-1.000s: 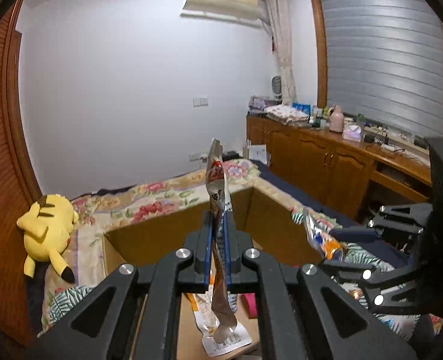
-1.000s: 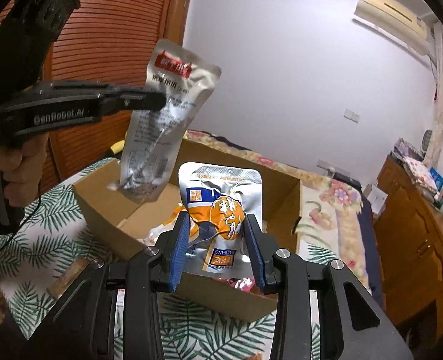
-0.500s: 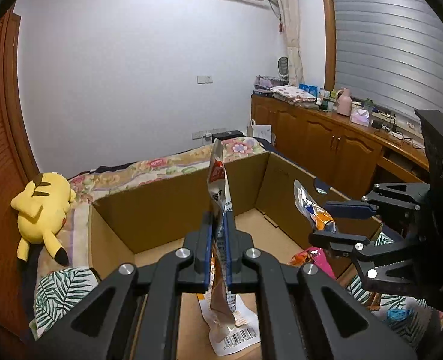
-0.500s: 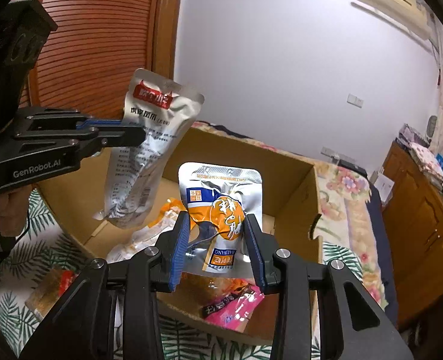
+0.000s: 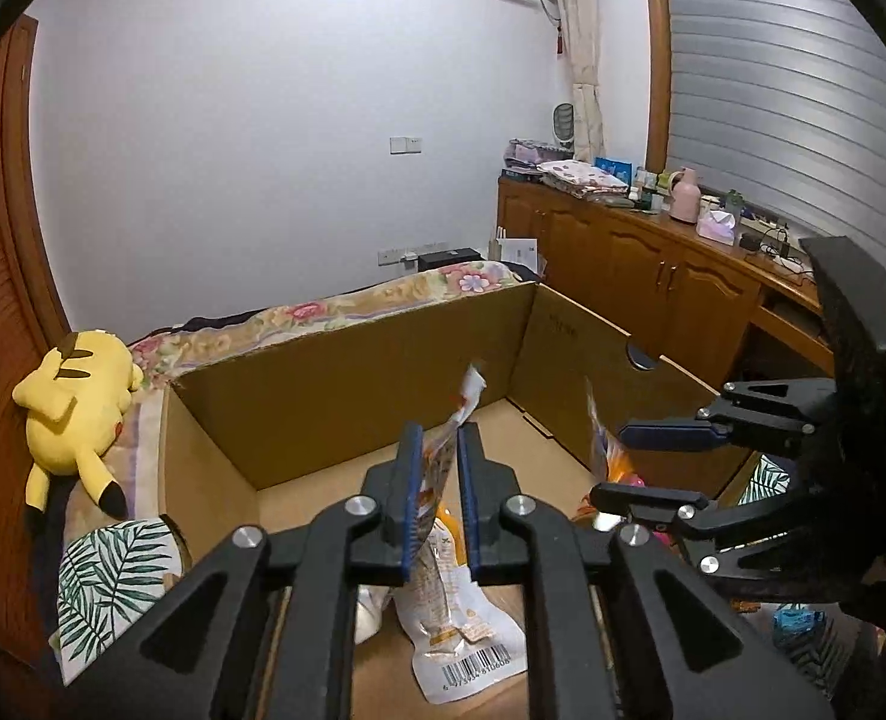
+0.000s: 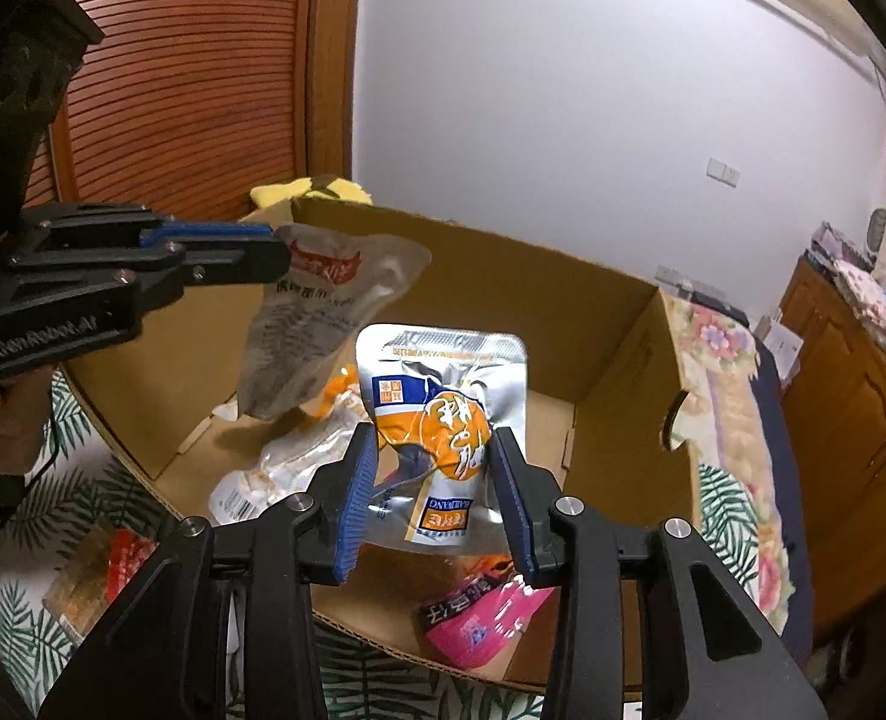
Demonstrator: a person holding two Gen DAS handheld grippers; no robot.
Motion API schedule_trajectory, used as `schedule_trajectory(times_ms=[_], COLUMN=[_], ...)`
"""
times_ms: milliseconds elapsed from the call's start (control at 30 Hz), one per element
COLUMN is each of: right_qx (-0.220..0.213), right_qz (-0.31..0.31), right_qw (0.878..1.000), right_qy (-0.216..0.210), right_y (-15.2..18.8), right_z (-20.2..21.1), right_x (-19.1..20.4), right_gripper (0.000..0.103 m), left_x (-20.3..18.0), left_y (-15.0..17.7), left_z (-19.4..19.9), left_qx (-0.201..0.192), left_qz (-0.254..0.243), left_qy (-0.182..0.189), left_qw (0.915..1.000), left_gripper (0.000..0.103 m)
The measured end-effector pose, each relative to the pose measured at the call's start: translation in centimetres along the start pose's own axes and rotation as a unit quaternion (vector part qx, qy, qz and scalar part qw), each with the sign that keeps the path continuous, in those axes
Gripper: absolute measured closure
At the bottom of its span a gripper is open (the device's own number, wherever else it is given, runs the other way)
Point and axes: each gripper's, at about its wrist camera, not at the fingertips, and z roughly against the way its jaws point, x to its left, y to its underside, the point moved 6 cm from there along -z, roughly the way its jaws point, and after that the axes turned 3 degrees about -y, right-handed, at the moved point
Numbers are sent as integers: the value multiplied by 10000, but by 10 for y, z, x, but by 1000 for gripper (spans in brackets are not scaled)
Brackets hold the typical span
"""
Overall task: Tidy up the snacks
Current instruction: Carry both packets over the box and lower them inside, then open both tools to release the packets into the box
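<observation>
Change: both hand-held grippers have come down over the cardboard box (image 6: pixel 610 324) since a second ago; my left jaws have parted.
Left hand-held gripper (image 5: pixel 440 498): fingers apart, the clear red-label pouch (image 6: pixel 323 324) loose between them, its top edge at the pads; I can't tell whether it is touching them, and it looks released or nearly so, hanging over the box floor.
Right hand-held gripper (image 6: pixel 437 498): I hold the silver-orange pouch (image 6: pixel 448 414) upright between the blue pads, above the box's near side; the pads look close on its edges, so I judge it clamped.
In box already: white barcode packet (image 5: pixel 466 654), orange packet (image 6: pixel 338 393) under the clear one, pink packet (image 6: pixel 478 612) by the near wall.
Outside box: red-brown packet (image 6: pixel 92 576) on the leaf-print bed cover (image 6: pixel 730 516), left of the box; blue packet (image 5: pixel 793 621) near the right edge of the left view.
Progress: partway; several snacks boxed, two being dropped in now, at least two loose ones left.
Next: let the silver-orange pouch go, then fetch the strays.
</observation>
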Motion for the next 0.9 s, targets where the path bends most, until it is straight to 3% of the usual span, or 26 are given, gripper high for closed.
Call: schedule_trajectory(times_ms=[167, 533, 900], right_qx=[-9, -257, -331], right_qz=[-136, -244, -626], right_qw=[9999, 9994, 9973], right_qy=[-37, -2, 206], right_y=[2, 16, 77], right_z=[3, 56, 122], right_x=[-1, 11, 9], right_gripper=[50, 50, 50], left_x=[1, 0, -21], left_y=[-1, 7, 53], left_z=[10, 56, 108], left_qx=[-33, -167, -140], left_qz=[19, 78, 124], left_qy=[40, -71, 8], left_qw=[10000, 9998, 9998], left_gripper=[82, 72, 66])
